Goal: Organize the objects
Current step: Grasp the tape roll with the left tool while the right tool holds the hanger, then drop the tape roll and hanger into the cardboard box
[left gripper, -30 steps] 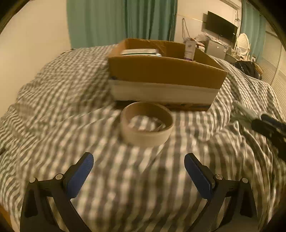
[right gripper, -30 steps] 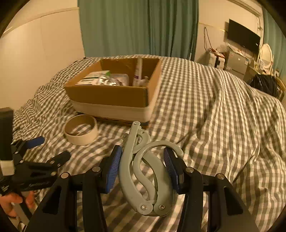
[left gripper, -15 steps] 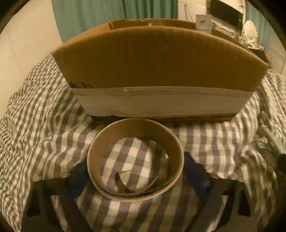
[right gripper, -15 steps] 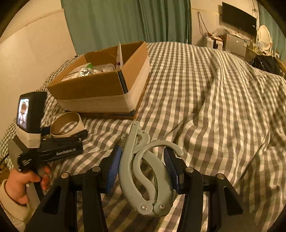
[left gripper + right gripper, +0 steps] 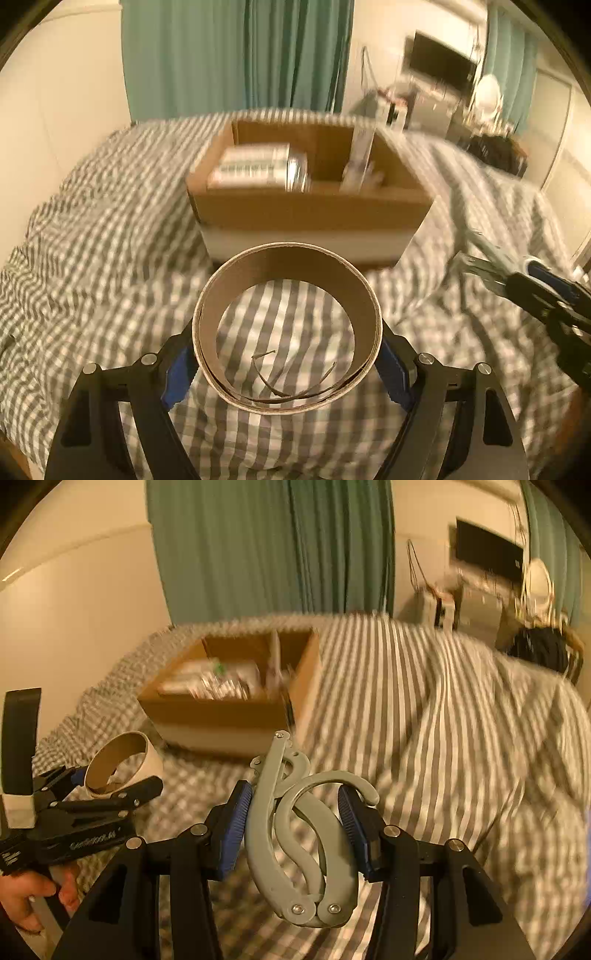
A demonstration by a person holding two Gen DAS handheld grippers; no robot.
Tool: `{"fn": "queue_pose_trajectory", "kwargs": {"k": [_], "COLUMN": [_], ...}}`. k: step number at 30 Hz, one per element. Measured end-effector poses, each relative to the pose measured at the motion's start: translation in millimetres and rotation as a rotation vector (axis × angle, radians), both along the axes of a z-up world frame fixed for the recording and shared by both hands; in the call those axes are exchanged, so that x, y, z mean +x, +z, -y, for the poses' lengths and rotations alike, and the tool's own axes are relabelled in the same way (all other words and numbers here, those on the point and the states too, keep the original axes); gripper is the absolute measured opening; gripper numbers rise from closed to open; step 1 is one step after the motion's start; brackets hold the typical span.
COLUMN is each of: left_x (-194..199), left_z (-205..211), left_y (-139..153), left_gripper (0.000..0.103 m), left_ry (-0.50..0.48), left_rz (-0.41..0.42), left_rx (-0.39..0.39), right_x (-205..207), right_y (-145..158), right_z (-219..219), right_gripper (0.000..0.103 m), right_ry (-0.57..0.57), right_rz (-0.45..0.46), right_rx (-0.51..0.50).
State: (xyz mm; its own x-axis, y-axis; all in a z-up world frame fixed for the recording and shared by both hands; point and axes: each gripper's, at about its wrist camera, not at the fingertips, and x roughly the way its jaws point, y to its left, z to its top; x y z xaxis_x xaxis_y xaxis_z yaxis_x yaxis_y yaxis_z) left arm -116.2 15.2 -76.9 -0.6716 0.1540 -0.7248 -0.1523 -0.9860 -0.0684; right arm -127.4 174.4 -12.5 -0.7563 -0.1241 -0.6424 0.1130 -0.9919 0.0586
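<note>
A brown cardboard tape ring hangs above the checked bedcover, tilted toward the camera. My left gripper is shut on its two sides with the blue pads. Behind it stands an open cardboard box with flat packets and an upright tube inside. My right gripper is shut on a grey plastic hook clip, held up over the bed. In the right wrist view the tape ring and left gripper are at the left, short of the box.
The checked duvet is rumpled, with a raised fold at the right. A hand holds the left tool. Cream wall at the left, teal curtains behind, a desk with a screen far right.
My left gripper went forward around the tape ring, shut on it and lifted it off the bedcover. The right gripper keeps the grey hook clip and has risen; both views are motion-blurred.
</note>
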Motion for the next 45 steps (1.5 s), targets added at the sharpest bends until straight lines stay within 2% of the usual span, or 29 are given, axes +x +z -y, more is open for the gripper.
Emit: {"fn": "queue_pose_trajectory", "kwargs": {"k": [5, 10, 16, 23, 26, 31, 32, 34, 35, 37, 41, 45], "left_x": [-15.3, -56.0, -121.5, -188.5, -201.5, -208.1, -209.7, -209.9, -208.2, -205.3, -191.4, -165.5], "left_z": [10.7, 21.9, 14.0, -7.8, -16.6, -18.8, -18.1, -17.9, -17.8, -18.5, -22.0, -19.5], "left_y": [53.9, 89.9, 91.3, 58.0, 37.2, 16.2, 15.0, 13.8, 14.0, 18.0, 38.8, 70.0], "left_gripper": [0.084, 0.084, 0.084, 0.084, 0.084, 0.086, 0.086, 0.087, 0.092, 0.103, 0.103, 0.103], "left_ry": [0.012, 0.044, 0.042, -0.016, -0.032, -0.025, -0.023, -0.022, -0.029, -0.032, -0.018, -0.008], "left_rz": [-0.084, -0.146, -0.158, -0.113, -0.093, -0.051, -0.043, -0.029, -0.023, -0.023, -0.058, -0.098], "left_rx": [0.055, 0.055, 0.000, -0.038, -0.052, -0.029, -0.025, -0.012, -0.005, -0.014, -0.058, -0.046], "right_x": [-22.7, -69.1, -135.6, -192.8, -200.8, -201.9, -201.5, -199.2, -195.8, -194.7, -183.7, -154.2], "right_y": [56.8, 78.9, 58.4, 4.7, -8.7, -10.3, -7.6, -0.3, 5.8, 14.9, 39.0, 71.9], "right_z": [15.8, 26.7, 15.8, 9.7, 8.0, -0.3, -1.2, -5.4, -7.0, -11.2, -17.2, -17.3], "right_gripper": [0.049, 0.049, 0.049, 0.049, 0.049, 0.050, 0.052, 0.064, 0.064, 0.065, 0.066, 0.068], "right_ry": [0.052, 0.068, 0.055, 0.028, 0.011, 0.013, 0.009, -0.006, -0.016, -0.027, -0.059, -0.065], "right_rz": [-0.110, -0.144, -0.075, 0.028, 0.029, 0.009, 0.003, -0.017, -0.031, -0.038, -0.045, -0.077], "right_rx": [-0.026, -0.081, -0.181, -0.202, -0.157, -0.197, -0.196, -0.191, -0.194, -0.196, -0.171, -0.129]}}
